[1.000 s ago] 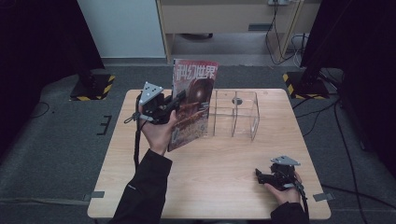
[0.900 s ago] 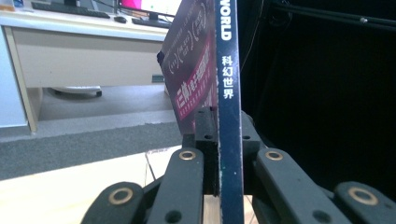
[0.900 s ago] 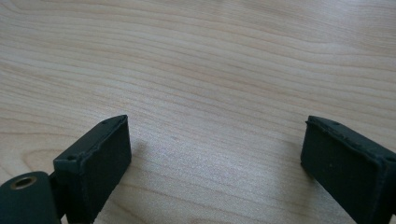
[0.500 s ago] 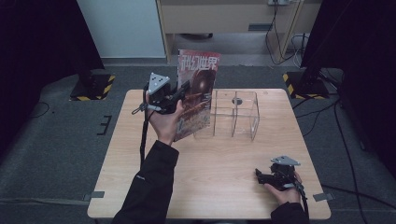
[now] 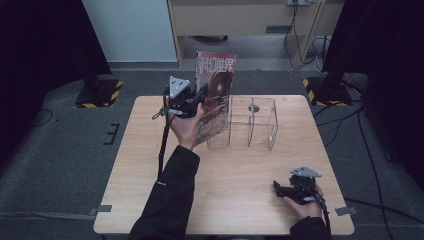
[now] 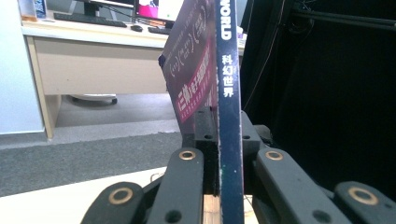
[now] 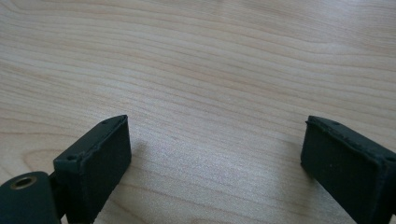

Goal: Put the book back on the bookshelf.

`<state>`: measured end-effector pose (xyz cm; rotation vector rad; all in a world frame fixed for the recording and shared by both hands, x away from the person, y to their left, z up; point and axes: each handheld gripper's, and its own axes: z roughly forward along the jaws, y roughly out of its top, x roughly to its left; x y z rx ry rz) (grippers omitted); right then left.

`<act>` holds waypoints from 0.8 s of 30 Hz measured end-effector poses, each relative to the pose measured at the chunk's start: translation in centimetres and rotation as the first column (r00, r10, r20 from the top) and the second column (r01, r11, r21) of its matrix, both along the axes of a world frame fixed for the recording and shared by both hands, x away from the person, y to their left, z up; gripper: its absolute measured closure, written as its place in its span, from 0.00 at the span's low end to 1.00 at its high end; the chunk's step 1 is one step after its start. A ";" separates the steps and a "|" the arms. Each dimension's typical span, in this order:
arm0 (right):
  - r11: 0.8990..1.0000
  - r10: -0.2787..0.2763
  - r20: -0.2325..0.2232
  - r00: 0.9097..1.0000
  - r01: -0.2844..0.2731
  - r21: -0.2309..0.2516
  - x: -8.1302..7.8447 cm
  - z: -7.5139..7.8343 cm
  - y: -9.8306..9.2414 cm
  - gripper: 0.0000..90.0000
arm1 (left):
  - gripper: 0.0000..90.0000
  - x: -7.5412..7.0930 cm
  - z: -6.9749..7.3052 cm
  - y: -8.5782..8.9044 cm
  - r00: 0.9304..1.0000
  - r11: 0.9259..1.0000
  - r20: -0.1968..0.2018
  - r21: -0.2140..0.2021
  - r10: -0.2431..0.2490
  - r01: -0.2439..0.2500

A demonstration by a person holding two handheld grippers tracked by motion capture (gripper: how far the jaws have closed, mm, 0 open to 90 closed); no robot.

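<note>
**Holding a magazine upright beside the clear box; right gripper idle**

Left gripper [image 5: 200, 97]: jaws pressed together on the magazine [image 5: 215, 95], pinching it at its spine edge. In the left gripper view the dark blue spine [image 6: 229, 121] runs straight up between the two black jaws, with white lettering on it, and the purple-red cover [image 6: 191, 65] fans off to the left of the spine. No gap shows between either jaw and the paper.

Position — from the high view, the magazine stands roughly upright, lifted, its cover facing the camera. Its lower edge overlaps the left side of the clear plastic box [image 5: 250, 122] at the far middle of the wooden table [image 5: 235, 190]; whether it touches the box, I cannot tell. The left hand [image 5: 187, 127] grips the tool from below, and a dark sleeve [image 5: 167, 200] runs in from the bottom edge.

Right gripper [image 5: 280, 189]: low at the near right corner of the table, well apart from the magazine and box. Jaws spread wide — the right gripper view shows bare wood grain [image 7: 215, 84] between them, nothing held.

View differences: the high view gives the cover art and the box, while the left gripper view adds a desk [image 6: 93, 56] with a keyboard beyond the table.
</note>
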<state>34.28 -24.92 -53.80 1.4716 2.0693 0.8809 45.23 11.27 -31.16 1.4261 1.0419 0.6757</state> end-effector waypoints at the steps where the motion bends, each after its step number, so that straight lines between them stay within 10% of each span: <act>1: 1.000 0.000 0.000 1.000 0.000 0.000 0.0 0.0 0.0 0.10 | 0.93 0.1 -0.1 -0.1 1.000 1.000 0.002 -0.005 0.006 -0.006; 24: 1.000 0.002 -0.002 1.000 -0.002 0.002 -0.1 0.0 0.0 0.10 | 0.93 1.5 -5.4 -1.2 0.999 0.999 -0.005 -0.016 0.035 -0.035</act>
